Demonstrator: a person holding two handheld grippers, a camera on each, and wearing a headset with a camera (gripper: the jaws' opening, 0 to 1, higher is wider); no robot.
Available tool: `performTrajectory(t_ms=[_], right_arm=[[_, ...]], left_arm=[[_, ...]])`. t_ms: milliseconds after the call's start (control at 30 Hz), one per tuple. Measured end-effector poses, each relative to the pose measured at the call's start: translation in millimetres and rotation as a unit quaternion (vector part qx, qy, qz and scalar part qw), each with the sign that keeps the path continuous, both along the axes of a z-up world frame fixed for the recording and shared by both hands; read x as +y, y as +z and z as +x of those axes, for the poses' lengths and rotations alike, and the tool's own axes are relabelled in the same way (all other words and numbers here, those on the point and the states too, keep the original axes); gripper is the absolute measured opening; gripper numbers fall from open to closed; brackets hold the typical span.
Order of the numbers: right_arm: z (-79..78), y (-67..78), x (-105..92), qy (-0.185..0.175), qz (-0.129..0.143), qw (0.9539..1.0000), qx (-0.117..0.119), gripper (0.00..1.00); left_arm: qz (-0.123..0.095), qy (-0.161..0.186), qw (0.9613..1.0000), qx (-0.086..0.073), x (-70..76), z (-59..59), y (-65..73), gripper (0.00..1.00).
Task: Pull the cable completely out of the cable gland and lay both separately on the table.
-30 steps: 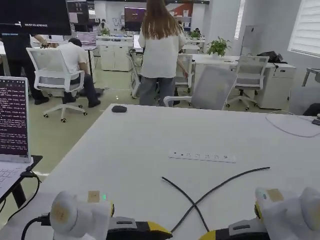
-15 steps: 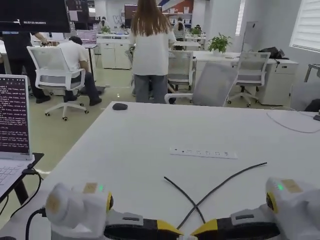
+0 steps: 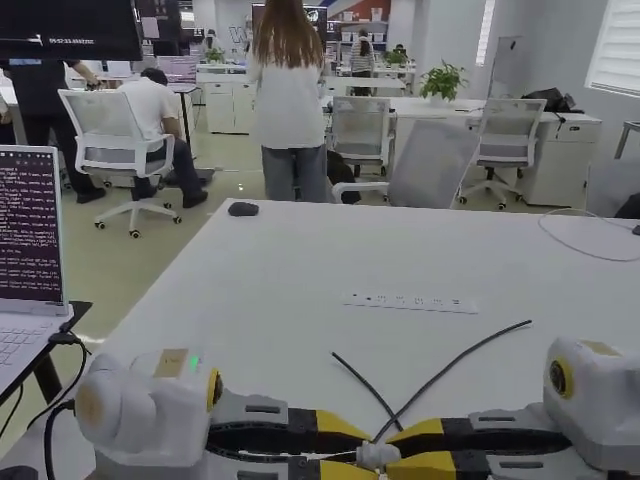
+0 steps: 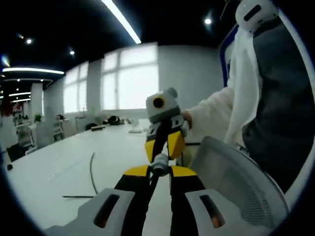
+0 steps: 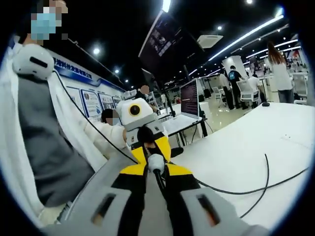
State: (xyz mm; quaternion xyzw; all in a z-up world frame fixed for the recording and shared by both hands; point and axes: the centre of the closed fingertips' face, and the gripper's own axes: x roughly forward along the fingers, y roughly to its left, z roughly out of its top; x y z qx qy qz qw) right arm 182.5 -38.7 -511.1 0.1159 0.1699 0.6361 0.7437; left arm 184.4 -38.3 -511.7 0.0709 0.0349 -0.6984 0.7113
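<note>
In the head view my two grippers meet tip to tip at the bottom edge, low over the white table [image 3: 300, 300]. A small grey cable gland [image 3: 375, 457] sits between their yellow tips. My left gripper [image 3: 352, 450] comes in from the left and is shut on the gland [image 4: 160, 164]. From the right, my right gripper [image 3: 408, 452] is shut on the black cable [image 5: 159, 181], which runs back between its jaws from the gland [image 5: 156, 163]. The cable [image 3: 460, 360] leads away over the table. A second black cable piece [image 3: 365, 385] crosses it.
A white power strip [image 3: 405, 301] lies across the middle of the table and a dark mouse [image 3: 242, 209] at its far edge. A laptop [image 3: 30, 240] stands at the left. Office chairs [image 3: 430, 165] and a standing person [image 3: 287, 100] are beyond the table.
Both grippers have come together from left and right until their tips meet at the gland. The view has tipped down slightly. The standing person has drifted left.
</note>
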Motion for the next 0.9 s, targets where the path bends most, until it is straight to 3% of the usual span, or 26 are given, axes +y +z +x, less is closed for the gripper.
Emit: performTrajectory(t_ms=[100,267,300,367,400,467,533,567,600,700,767,833,900], right_arm=[[1.2,-1.0,-0.5,0.003,0.003,0.9999,0.013,0.13],[1.3,0.1,-1.7,0.006,0.018,0.9984,0.053,0.12],[-1.0,0.3,-1.5,0.009,0.02,0.9964,0.082,0.12],[-3.6,-3.1,-1.9,0.02,0.009,0.9942,0.106,0.12],[-2.9,-4.3,-2.1,0.022,0.005,0.9939,0.108,0.11],[-3.2,-4.4,-2.2,0.024,0.004,0.9941,0.105,0.11],[-1.6,-0.1,-3.2,0.019,0.012,0.9958,0.089,0.1],[-0.9,2.7,-4.0,0.018,0.017,0.9958,0.089,0.1],[0.2,3.3,-4.1,0.016,0.017,0.9957,0.09,0.1],[-0.6,0.5,-3.6,0.016,0.004,0.9961,0.086,0.09],[-3.1,-2.2,-2.4,0.02,-0.012,0.9972,0.071,0.09],[-2.3,-2.1,-2.3,0.018,-0.021,0.9984,0.048,0.09],[-0.5,1.8,-2.0,0.016,-0.021,0.9991,0.033,0.08]], left_arm=[[0.009,-0.002,0.9996,-0.026,-1.4,-0.6,0.9,0.16],[0.006,-0.002,0.999,-0.044,-2.4,0.7,4.4,0.16],[0.006,-0.004,0.9988,-0.048,-2.5,0.4,4.7,0.16],[0.016,-0.009,0.9977,-0.064,-3.8,-2.0,3.7,0.16],[0.025,-0.01,0.9967,-0.076,-4.5,-2.3,2.4,0.16],[0.032,-0.012,0.9961,-0.081,-5.4,-3.2,2.0,0.16],[0.023,-0.006,0.9969,-0.075,-3.5,0.8,5.3,0.16],[0.011,-0.003,0.9977,-0.067,-3.3,2.2,8.6,0.15],[0.012,-0.002,0.9975,-0.07,-3.7,2.5,8.7,0.15],[0.032,-0.008,0.9964,-0.077,-6.0,1.2,5.6,0.15],[0.043,-0.012,0.9967,-0.069,-6.3,0.5,3.2,0.15],[0.044,-0.007,0.9979,-0.047,-5.5,2.3,2.6,0.15],[0.03,0.002,0.9994,-0.018,-4.6,4.9,6.0,0.15]])
